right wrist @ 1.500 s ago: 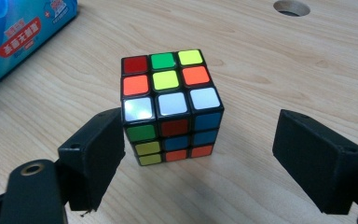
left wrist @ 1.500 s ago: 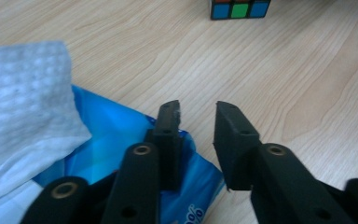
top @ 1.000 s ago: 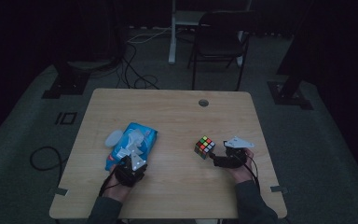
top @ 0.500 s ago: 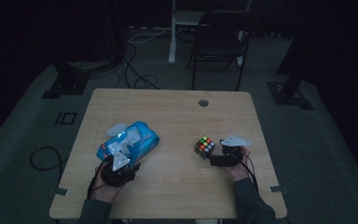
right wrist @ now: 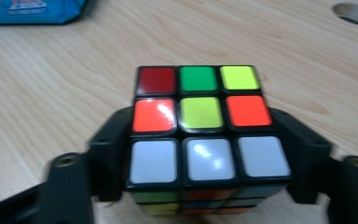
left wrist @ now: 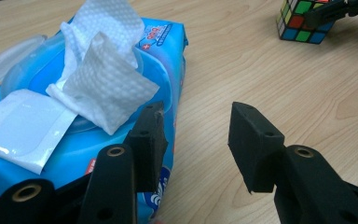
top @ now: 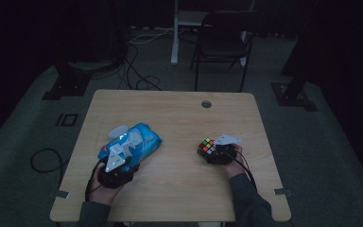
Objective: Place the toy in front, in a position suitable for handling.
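Plainly, the right gripper has its jaws pinching the puzzle cube: they have just been closing, and in the right gripper view one black pad lies flat against each side face, the cube sitting between them with its white row nearest the camera. The pads reach only the near half of the cube, so its far rows stick out ahead of the jaws. If the hand lifts or tilts from here, that overhang could pull the cube down and pivot it out of the pinch; smooth plastic faces would help it slide. A squeeze that lands across two layers could also twist a layer instead of holding it.

The left gripper has jaws spread with nothing between them but bare desk. Just to the outer side of one jaw lies the blue wipes pack, its flap open and a white wipe standing up loose from the slot. That jaw appears to overlap the pack's edge, though the angle is too low to tell whether it touches. A careless closing there could snag the wipe or the soft wrapper and drag the pack along.

In the high view both grippers sit well apart, the left gripper near the wipes pack, the right gripper at the cube, so a clash seems unlikely.
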The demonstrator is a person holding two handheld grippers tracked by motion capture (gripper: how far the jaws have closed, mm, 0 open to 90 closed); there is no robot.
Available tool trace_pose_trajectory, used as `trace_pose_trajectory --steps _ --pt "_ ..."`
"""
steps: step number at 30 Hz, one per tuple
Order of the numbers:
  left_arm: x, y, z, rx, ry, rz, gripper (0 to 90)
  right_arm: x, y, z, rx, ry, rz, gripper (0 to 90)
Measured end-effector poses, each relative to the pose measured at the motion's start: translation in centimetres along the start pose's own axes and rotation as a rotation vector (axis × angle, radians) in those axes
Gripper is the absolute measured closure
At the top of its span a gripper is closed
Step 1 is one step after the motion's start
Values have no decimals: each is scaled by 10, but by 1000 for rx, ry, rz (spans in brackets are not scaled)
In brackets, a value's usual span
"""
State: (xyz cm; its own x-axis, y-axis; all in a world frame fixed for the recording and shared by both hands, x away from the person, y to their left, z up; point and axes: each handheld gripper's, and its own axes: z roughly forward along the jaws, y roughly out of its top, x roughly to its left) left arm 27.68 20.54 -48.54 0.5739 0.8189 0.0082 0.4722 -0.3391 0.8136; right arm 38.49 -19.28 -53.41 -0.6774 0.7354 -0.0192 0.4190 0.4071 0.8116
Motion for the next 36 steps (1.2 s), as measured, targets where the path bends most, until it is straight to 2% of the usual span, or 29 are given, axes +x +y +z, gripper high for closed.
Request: trace_pose_trajectory --steps 4,17,24,26,29,36 --pt "2 -1 2 -3 -11 -15 564 5 1 -1 -12 -19 -37 343" --pt "4 -2 4 -5 -16 -21 564 36 0 -1 -12 77 -74 342" --pt "5 0 2 -8 -8 -17 565 38 0 -1 -16 89 -76 338" --pt "5 1 1 -14 -8 -17 564 38 0 -1 -17 101 -69 282" --pt "5 3 -1 -21 -7 -15 564 38 0 -3 -21 92 -67 215" --pt "6 10 -3 -25 -5 -7 563 36 1 -14 -42 98 -40 197"
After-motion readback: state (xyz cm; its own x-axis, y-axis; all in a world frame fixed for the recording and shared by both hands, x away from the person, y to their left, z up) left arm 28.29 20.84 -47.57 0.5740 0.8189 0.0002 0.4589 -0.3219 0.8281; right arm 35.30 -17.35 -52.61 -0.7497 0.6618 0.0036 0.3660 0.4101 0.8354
